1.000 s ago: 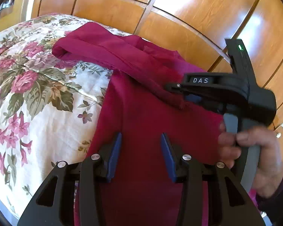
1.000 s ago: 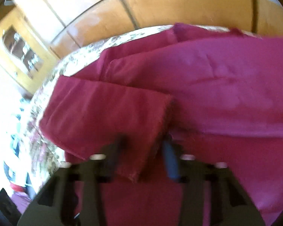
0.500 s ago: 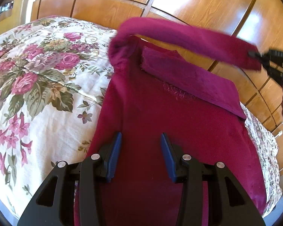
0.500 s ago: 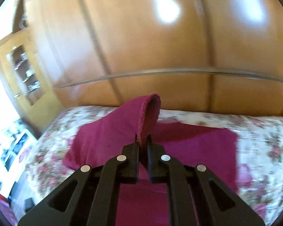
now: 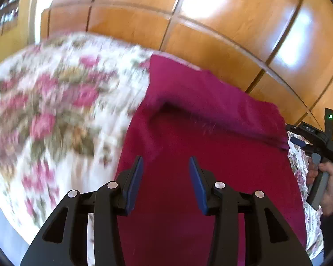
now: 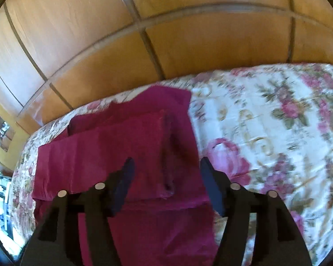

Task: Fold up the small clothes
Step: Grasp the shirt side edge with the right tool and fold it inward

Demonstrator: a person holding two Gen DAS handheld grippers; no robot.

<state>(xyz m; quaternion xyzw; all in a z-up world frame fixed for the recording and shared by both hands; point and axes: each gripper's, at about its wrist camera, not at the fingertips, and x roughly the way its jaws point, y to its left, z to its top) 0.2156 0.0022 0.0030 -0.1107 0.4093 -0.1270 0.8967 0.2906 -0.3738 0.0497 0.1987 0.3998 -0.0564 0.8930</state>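
The dark-red knit garment (image 6: 131,155) ran lengthwise away from both; right gripper (image 6: 166,177) fingers were opening, empty, probably nearer the folded sleeve; left gripper (image 5: 166,177) half-open, empty.

Garment (image 5: 188,177) lies on bedspread (image 5: 55,110), wooden panels (image 5: 211,33) behind.

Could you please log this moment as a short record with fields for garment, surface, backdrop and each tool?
garment: magenta garment, sleeve folded across it
surface: floral bedspread
backdrop: wooden panels
left tool: open above the garment, gripping nothing
right tool: jaws opening, pads clear of the cloth, over the garment's edge
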